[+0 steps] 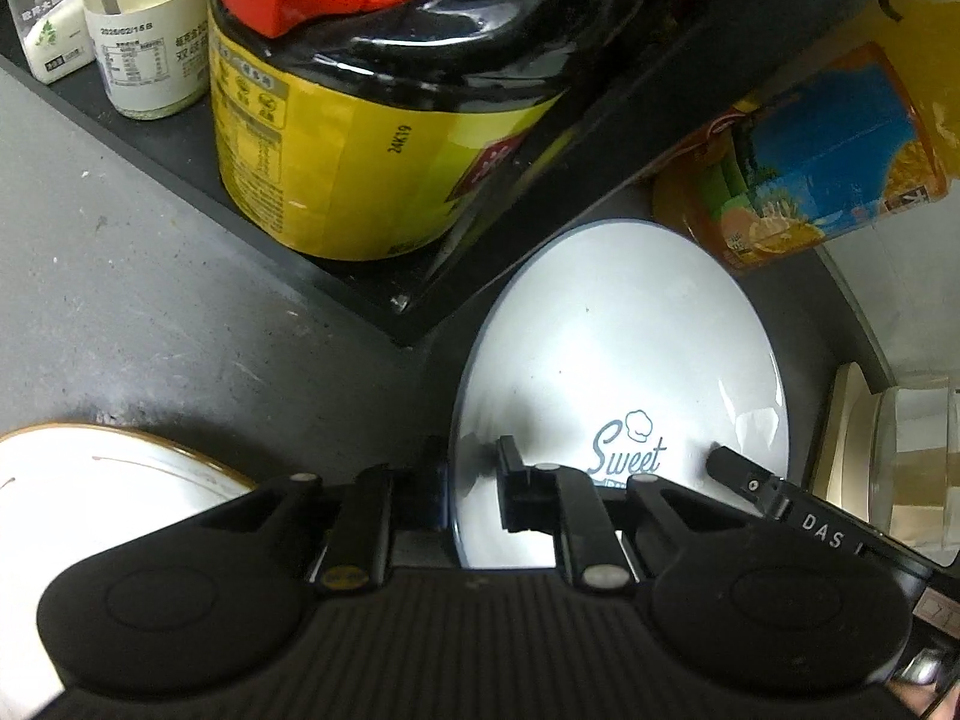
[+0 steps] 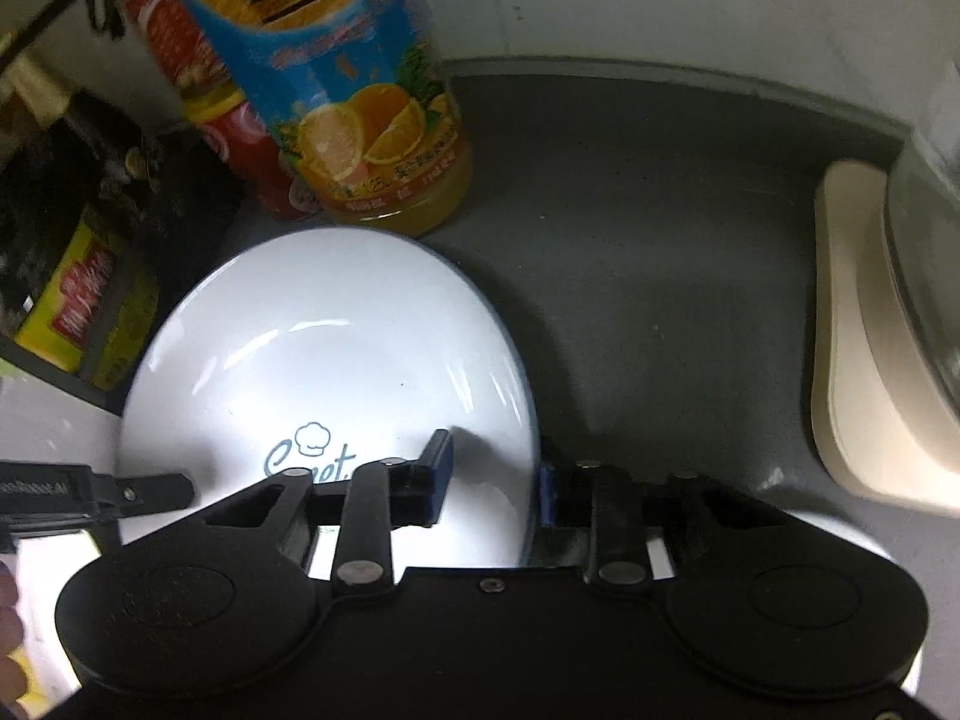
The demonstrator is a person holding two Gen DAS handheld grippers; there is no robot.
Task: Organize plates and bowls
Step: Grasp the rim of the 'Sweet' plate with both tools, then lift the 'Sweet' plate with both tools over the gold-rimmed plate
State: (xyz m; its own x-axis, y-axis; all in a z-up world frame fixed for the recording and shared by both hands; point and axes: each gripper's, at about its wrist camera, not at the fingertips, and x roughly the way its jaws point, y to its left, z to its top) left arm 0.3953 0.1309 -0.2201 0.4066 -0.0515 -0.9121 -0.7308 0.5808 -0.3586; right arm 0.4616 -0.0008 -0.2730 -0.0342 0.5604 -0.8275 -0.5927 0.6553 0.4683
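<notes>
Two grippers are clamping one white plate [image 1: 624, 360] from opposite sides. Nearest the left wrist camera, the left gripper [image 1: 474, 480] is sitting with its jaws drawn almost together across the plate's left rim, one finger over the face and one outside the edge. In the right wrist view, the right gripper [image 2: 492, 480] is pinching the right rim the same way, its blue-padded finger [image 2: 435, 474] lying on the face. Neither tool is holding anything else. The plate is resting on the grey countertop [image 1: 150, 300], thin dark line round its rim, showing the printed word "Sweet" under a small chef's hat. At the left, a second white plate with a brown rim [image 1: 114, 480] is lying on the counter, apart from the first. Further back, a black shelf [image 1: 180, 180] is carrying a big dark jug with a yellow label [image 1: 360, 168] stamped "24K19", and a white jar [image 1: 150, 60] dated "2028/02/15B". Behind the plate an orange juice bottle [image 2: 360, 138] is standing beside a red bottle [image 2: 252, 162]. Far right, a cream stand [image 2: 852, 330] is sitting on the counter.
</notes>
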